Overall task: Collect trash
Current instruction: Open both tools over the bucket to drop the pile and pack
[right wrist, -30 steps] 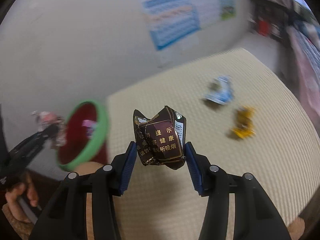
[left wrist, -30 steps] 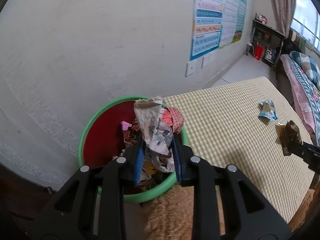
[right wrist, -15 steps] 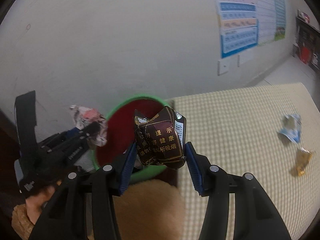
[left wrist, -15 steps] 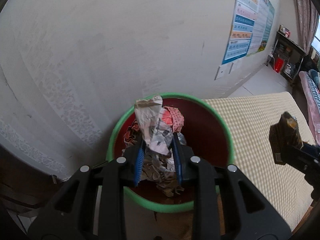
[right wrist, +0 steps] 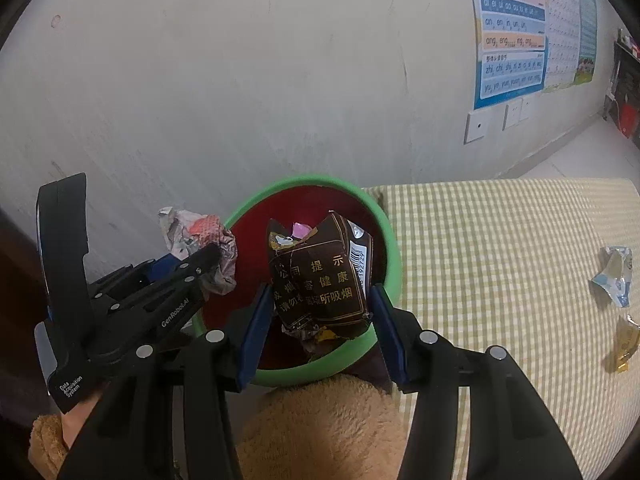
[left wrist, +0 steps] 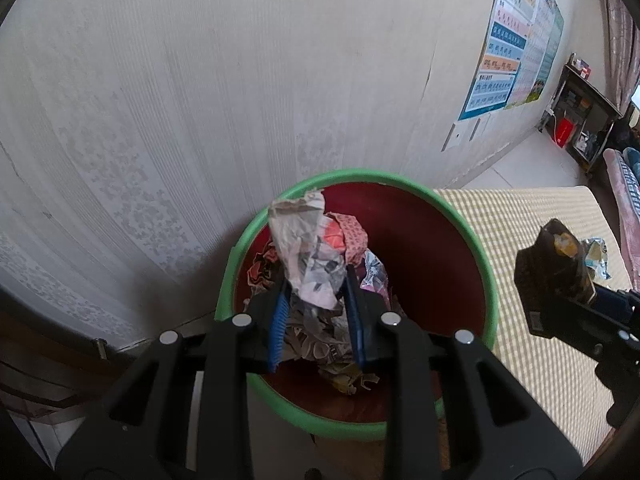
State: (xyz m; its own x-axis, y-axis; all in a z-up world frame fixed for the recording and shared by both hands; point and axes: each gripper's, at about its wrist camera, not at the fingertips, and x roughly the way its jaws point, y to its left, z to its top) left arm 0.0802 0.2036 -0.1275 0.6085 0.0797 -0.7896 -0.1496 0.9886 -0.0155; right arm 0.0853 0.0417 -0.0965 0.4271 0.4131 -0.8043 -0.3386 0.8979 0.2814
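A red bin with a green rim (left wrist: 352,178) (right wrist: 394,256) stands against the wall beside the checked table; crumpled trash lies inside it. My left gripper (left wrist: 316,304) is shut on a crumpled paper wad (left wrist: 308,248) held right over the bin's mouth. In the right wrist view that wad (right wrist: 200,236) hangs at the bin's left rim. My right gripper (right wrist: 318,312) is shut on a crushed dark brown cigarette pack (right wrist: 320,280) above the bin's near side. The left wrist view shows that pack (left wrist: 548,276) to the right of the bin.
A blue and white wrapper (right wrist: 616,276) and a yellow wrapper (right wrist: 624,344) lie on the checked tablecloth (right wrist: 500,260) at the right. A pale wall with posters (right wrist: 516,32) rises behind the bin. A tan fuzzy sleeve (right wrist: 320,428) shows below the right gripper.
Both grippers have swung left from the table toward the bin, each keeping its piece of trash. The bin now sits centred under the paper wad and under the pack.
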